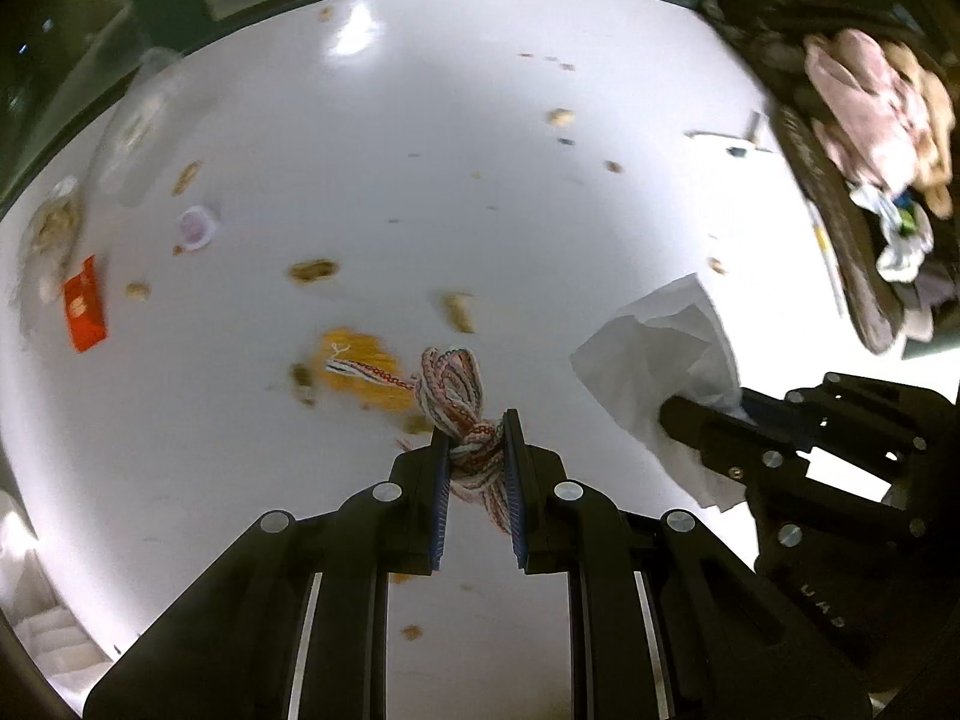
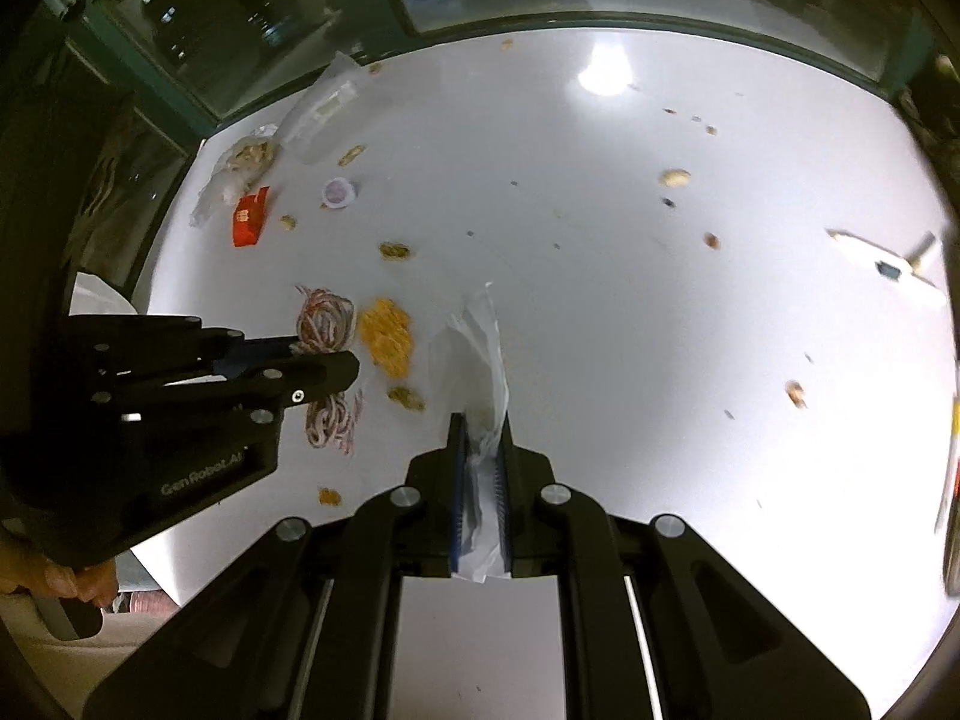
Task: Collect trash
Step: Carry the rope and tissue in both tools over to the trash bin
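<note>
Trash is already in both hands: the left tongs (image 1: 477, 441) are clamped narrow on a knotted bundle of multicoloured string (image 1: 453, 387), and the right tongs (image 2: 480, 450) are pinched on a crumpled white tissue (image 2: 480, 336), which stands up past the tips toward the middle of the right wrist frame.

What the coming move turns on is the dark trash bag (image 1: 840, 228). In the left wrist view it sits at the upper right of the frame, already stuffed with pinkish paper and scraps, beyond the right tongs (image 1: 678, 411), which fill the right edge between the left tongs and the bag. So the right hand looks nearer to it, and I judge the tissue would go in first, with the string following across.

Much is left on the white tabletop (image 1: 480, 150): an orange wrapper (image 1: 84, 306) and clear plastic bags (image 2: 282, 138) at the left of both views, peanut shells (image 1: 312, 270) and an orange crumb patch (image 2: 387, 336) near the centre.
</note>
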`<state>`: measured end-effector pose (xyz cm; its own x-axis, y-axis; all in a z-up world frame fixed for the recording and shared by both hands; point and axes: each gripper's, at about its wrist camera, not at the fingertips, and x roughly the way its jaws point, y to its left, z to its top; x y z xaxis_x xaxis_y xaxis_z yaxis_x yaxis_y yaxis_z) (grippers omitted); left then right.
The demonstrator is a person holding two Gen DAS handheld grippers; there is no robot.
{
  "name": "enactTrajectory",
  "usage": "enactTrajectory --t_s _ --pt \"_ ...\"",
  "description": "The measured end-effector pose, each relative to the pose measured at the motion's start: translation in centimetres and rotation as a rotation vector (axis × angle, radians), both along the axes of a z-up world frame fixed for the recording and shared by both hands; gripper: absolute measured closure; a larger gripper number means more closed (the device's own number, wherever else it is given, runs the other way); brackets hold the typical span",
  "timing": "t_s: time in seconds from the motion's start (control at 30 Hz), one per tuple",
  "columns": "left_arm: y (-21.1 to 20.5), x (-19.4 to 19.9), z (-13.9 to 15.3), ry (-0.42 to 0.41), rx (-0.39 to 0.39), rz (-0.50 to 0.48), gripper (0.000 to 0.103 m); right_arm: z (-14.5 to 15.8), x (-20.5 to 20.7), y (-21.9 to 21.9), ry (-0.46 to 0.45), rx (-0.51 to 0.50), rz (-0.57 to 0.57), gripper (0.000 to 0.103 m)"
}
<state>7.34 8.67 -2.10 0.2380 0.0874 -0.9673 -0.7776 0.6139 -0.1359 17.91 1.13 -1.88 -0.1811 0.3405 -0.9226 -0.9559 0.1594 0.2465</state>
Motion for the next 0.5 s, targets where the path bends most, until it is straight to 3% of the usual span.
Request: enactTrajectory --t_s 0.2,0.5 --pt "-4.0 2.8 0.4 -0.002 0.004 -0.144 0.088 0.7 1.2 -4.0 -0.001 0.019 -0.104 0.092" --pt "-8.7 4.9 1.1 -0.014 0.008 -0.283 0.088 1.5 2.5 -10.5 -0.021 0.032 -0.25 0.092"
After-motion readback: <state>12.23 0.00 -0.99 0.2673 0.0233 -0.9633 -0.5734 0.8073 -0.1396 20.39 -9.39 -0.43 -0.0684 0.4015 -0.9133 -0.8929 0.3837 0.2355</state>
